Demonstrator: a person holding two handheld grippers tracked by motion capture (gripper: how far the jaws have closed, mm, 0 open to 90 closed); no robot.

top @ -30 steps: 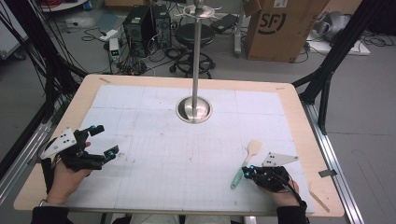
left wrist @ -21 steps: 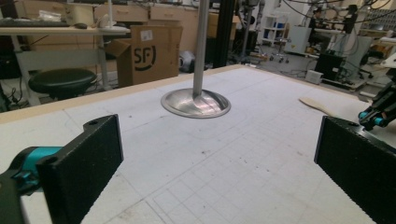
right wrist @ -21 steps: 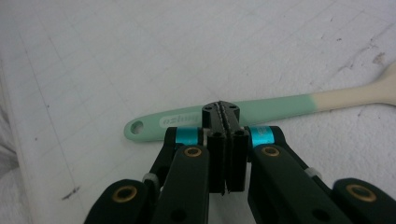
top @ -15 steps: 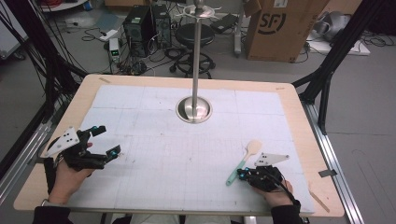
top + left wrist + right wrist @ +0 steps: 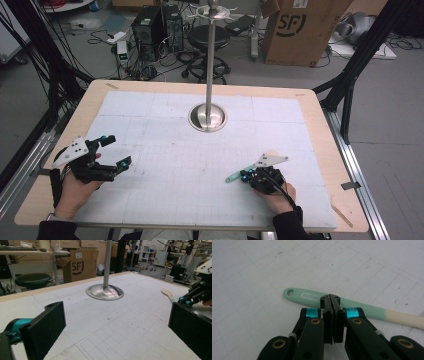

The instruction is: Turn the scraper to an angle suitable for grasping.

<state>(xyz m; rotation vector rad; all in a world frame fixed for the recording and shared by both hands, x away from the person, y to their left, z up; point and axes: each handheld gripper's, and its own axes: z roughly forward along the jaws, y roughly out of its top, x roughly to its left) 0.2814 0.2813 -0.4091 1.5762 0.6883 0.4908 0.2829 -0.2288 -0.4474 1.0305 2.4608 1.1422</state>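
The high view looks forward and down over the whole bench (image 5: 320, 150). The left gripper view sits low near the mat, facing level across it toward the metal stand (image 5: 105, 291) and the spoon (image 5: 168, 293); the high view shares both. The right gripper view looks steeply down, very close on the spoon's green handle (image 5: 362, 307).

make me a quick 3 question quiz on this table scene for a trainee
1. True or false: the right gripper has its jaws closed together.
2. What lies on the mat just beyond the right gripper's tips?
A. a mint-handled wooden spoon
B. a metal fork
C. a red cup
3. Fill in: the left gripper has its jaws ____.

Key
1. True; the spoon is beyond the tips, not visibly between the pads.
2. A
3. open, with nothing between them; beyond them stands the metal stand.
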